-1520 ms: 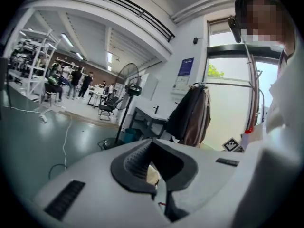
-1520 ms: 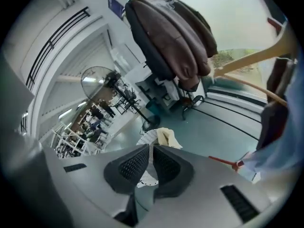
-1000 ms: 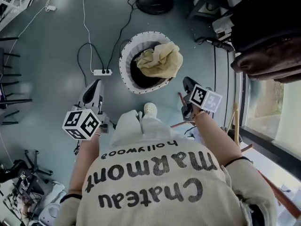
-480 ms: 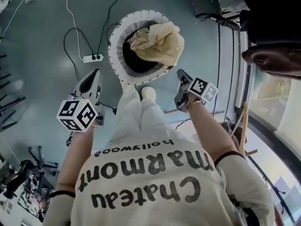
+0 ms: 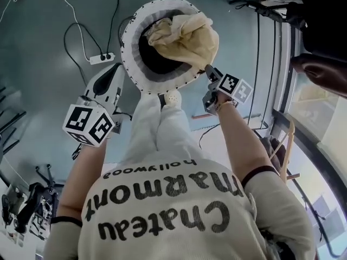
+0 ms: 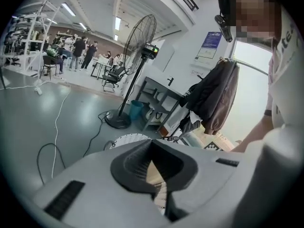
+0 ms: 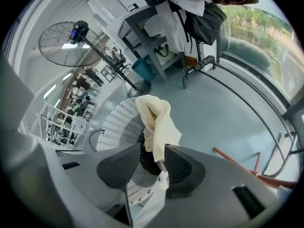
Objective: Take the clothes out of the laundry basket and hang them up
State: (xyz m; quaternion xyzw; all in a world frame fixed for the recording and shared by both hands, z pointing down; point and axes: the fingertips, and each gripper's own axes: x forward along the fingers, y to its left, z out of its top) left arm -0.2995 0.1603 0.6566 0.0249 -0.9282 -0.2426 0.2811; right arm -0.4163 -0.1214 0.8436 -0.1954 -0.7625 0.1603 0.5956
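A round white laundry basket (image 5: 130, 42) stands on the grey floor in front of the person. A pale yellow cloth (image 5: 190, 37) lies over its right rim. My right gripper (image 5: 207, 70) is at the cloth's lower right edge, just outside the rim. Its jaws are opening. In the right gripper view the cloth (image 7: 159, 122) and basket (image 7: 118, 122) show beyond the gap of that gripper (image 7: 152, 167), with nothing pressed between the pads. My left gripper (image 5: 115, 68) hovers left of the basket, shut and empty. The left gripper view looks past its closed tips (image 6: 159, 177) at the basket rim (image 6: 128, 137).
A power strip (image 5: 101, 58) with cables lies on the floor left of the basket. Dark jackets (image 5: 325, 26) hang at the right by the window. A standing fan (image 6: 140, 42) and a grey shelf unit (image 6: 159, 103) are behind the basket. The person's shoe (image 5: 172, 98) is near the basket's front.
The person has stepped closer to the basket. Both grippers have moved toward it, and the right one has reached the yellow cloth's edge.
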